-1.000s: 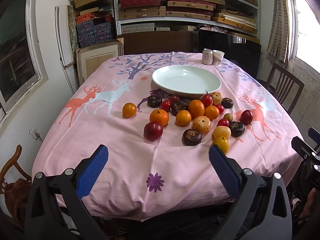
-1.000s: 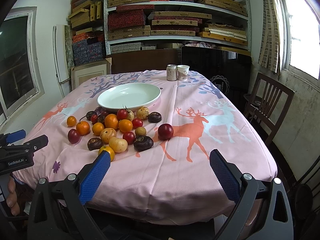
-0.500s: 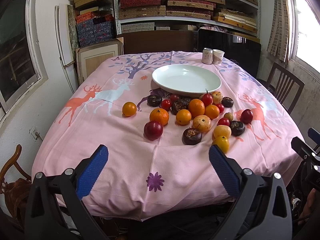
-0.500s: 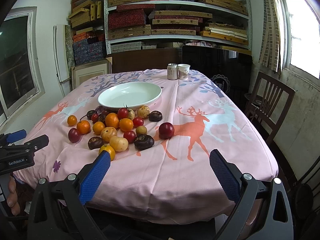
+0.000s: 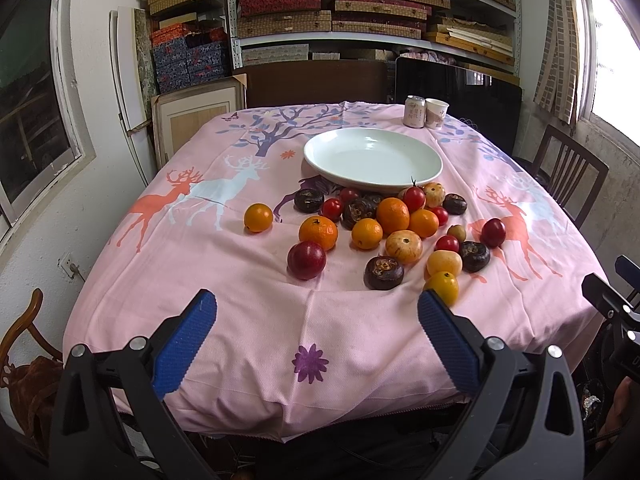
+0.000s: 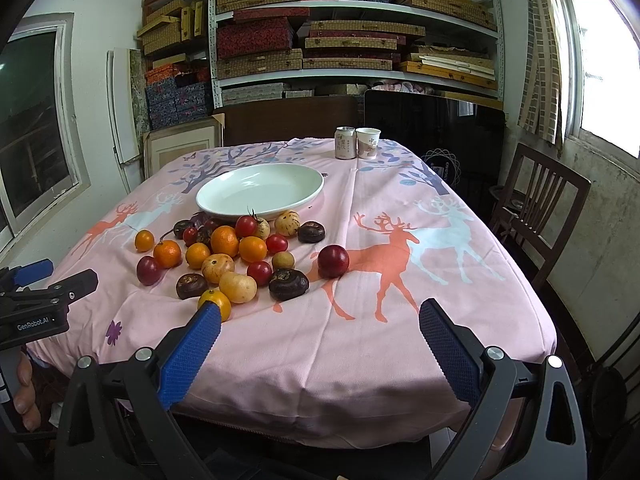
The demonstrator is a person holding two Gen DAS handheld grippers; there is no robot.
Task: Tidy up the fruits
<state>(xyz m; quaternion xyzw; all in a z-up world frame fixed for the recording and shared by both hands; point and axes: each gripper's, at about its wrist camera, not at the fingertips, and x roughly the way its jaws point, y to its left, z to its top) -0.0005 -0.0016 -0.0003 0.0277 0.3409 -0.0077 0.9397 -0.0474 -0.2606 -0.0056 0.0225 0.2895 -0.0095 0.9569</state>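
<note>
Pink cloth (image 5: 248, 304) with printed deer, trees and a purple flower covers the whole tabletop and hangs over its edges in soft folds. Both grippers hover off the near edge, above the hanging cloth, and touch nothing. On the left gripper (image 5: 316, 320) the jaws stand wide apart and empty, with ribbed blue pads (image 5: 186, 340) on black frames; the right gripper (image 6: 320, 330) is the same, wide apart and empty. A white plate (image 5: 374, 158), round, shallow and glossy, lies past the middle of the tabletop, toward the far edge, and nothing is in it. The fruits (image 5: 394, 226) lie in a loose heap just in front of the plate, some touching its near rim: smooth oranges, small shiny tomatoes, dark rough flattened ones and pale yellow ones. One small orange (image 5: 258, 217) lies apart on the left side of the heap, and a dark red plum (image 6: 333, 261) lies apart on the right side. Between the heap and the near edge the cloth is bare, and the right half of the tabletop is bare as well. A can (image 6: 346, 143) and a paper cup (image 6: 368, 143) stand touching at the far edge. A wooden chair (image 6: 540, 208) stands near the right edge.
</note>
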